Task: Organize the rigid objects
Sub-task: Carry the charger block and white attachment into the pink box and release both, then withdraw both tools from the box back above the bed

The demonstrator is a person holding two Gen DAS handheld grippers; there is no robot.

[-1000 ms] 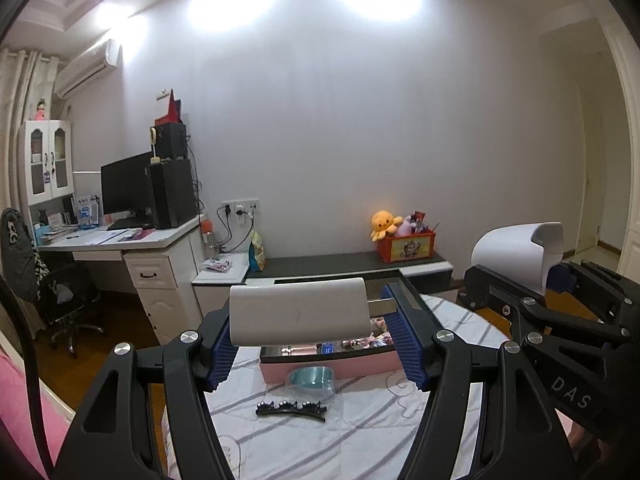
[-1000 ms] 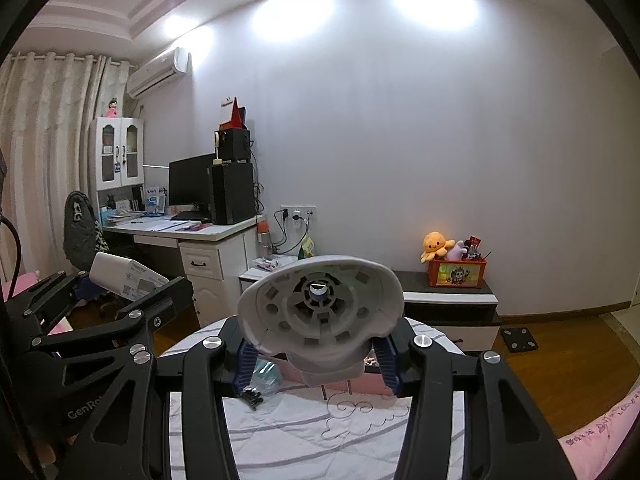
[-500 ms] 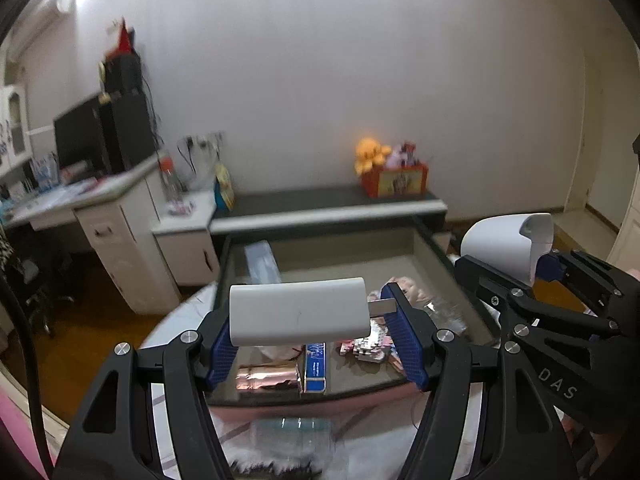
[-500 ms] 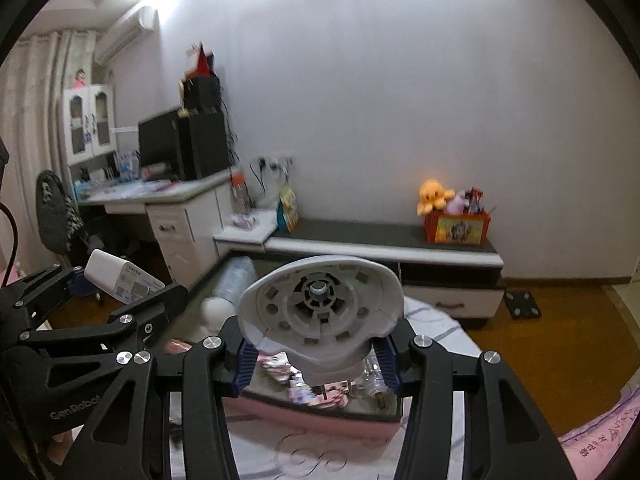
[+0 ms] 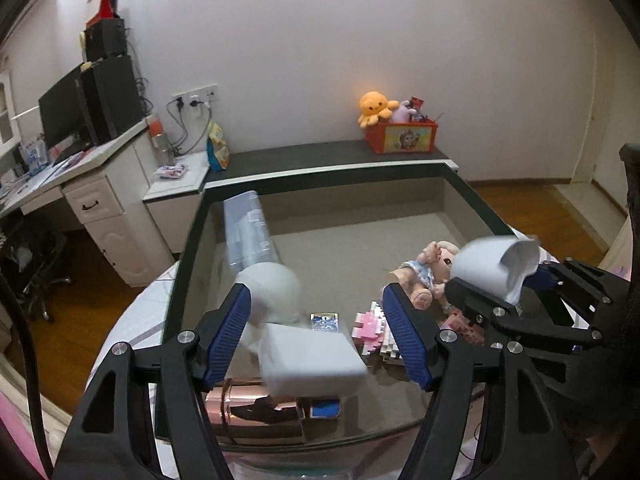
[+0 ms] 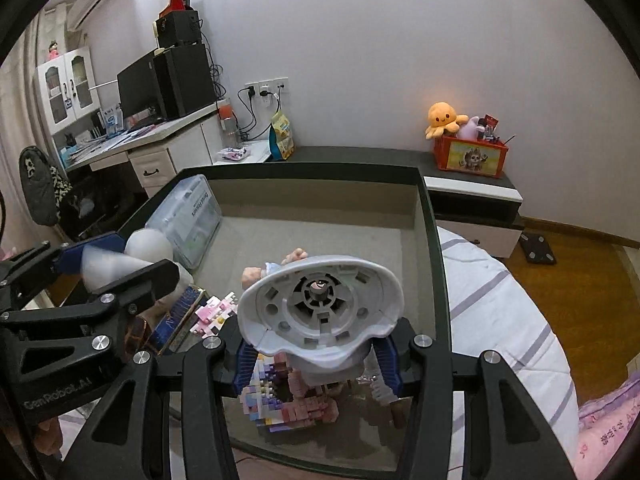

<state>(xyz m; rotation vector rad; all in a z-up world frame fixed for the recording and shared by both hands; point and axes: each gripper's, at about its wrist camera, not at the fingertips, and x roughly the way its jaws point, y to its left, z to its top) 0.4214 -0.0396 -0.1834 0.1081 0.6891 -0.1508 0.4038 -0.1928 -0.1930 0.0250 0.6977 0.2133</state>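
Note:
Both grippers hang over an open storage box with a dark rim and a beige floor. My left gripper stands open; a white rectangular block, blurred, lies below its fingers, apart from both pads, over a copper tin. My right gripper is shut on a white plastic shell with a round hub, held above the box; it also shows in the left wrist view. The box holds a doll, pink block models, a clear plastic case and a white ball.
The box stands on a round table with a striped white cloth. Behind it run a low dark cabinet with a red toy crate and a white desk with a monitor. Wooden floor lies to the right.
Both grippers have tilted down and come over the box. My left gripper has opened and the white block has dropped out of it. My right gripper keeps its hold on the shell.

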